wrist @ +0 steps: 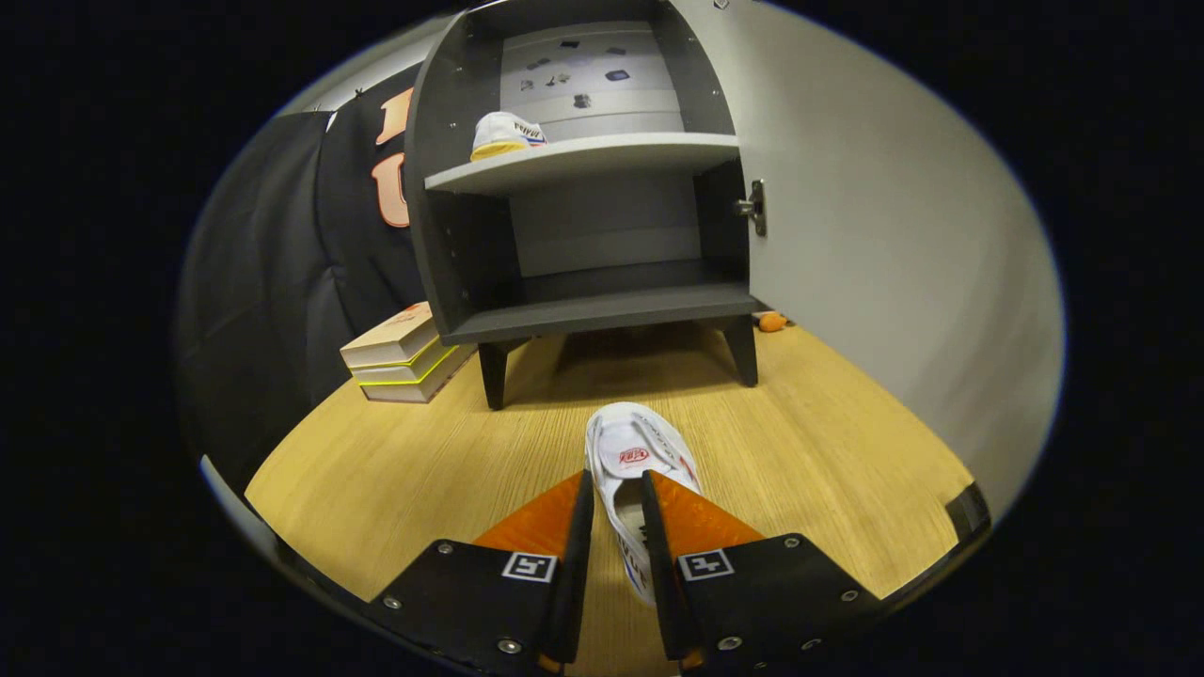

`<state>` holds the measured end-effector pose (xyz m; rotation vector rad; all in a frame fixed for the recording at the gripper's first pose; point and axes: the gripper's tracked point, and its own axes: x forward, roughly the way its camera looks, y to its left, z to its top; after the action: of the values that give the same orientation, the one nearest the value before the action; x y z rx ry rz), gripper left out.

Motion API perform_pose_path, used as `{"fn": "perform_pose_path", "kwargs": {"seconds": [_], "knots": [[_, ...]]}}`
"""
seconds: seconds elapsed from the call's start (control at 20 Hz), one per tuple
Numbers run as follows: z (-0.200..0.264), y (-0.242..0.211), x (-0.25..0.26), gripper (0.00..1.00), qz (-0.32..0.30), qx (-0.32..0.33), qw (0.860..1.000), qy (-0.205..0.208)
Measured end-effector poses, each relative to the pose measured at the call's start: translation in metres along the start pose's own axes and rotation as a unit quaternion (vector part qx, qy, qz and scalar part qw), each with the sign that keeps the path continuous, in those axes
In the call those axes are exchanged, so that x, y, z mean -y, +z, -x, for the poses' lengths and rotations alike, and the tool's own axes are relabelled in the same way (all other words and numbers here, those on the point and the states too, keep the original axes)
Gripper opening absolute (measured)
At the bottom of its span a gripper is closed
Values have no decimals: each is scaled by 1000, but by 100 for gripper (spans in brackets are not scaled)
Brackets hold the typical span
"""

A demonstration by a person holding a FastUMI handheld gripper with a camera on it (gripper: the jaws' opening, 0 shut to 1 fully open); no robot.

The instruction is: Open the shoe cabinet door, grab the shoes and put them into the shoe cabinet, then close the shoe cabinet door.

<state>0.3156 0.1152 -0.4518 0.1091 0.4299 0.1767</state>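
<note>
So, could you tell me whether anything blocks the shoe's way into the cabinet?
Nothing visible does: the door stands open, bare floor lies ahead, and the gripper has its fingers either side of the shoe; the lower shelf is free.

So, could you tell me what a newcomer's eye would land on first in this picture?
First, the white shoe on the wooden floor, its side wall pinched between the orange fingers of the gripper. Beyond it stands the grey shoe cabinet, its door swung wide open to the right. A second white shoe already sits on the upper shelf, and stacked boxes lie left of the cabinet.
</note>
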Motion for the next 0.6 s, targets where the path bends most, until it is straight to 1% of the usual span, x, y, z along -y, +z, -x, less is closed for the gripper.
{"fn": "perform_pose_path", "kwargs": {"seconds": [0.2,0.3,0.5,0.55,0.6], "knots": [[-21,-19,-1,33,2,-14,1000,8],[-31,-17,0,37,0,-7,1000,7],[-49,-14,-4,37,-1,-2,1000,17],[-55,-15,-6,29,0,-7,1000,23],[-59,-15,-8,26,1,-9,1000,28]]}}
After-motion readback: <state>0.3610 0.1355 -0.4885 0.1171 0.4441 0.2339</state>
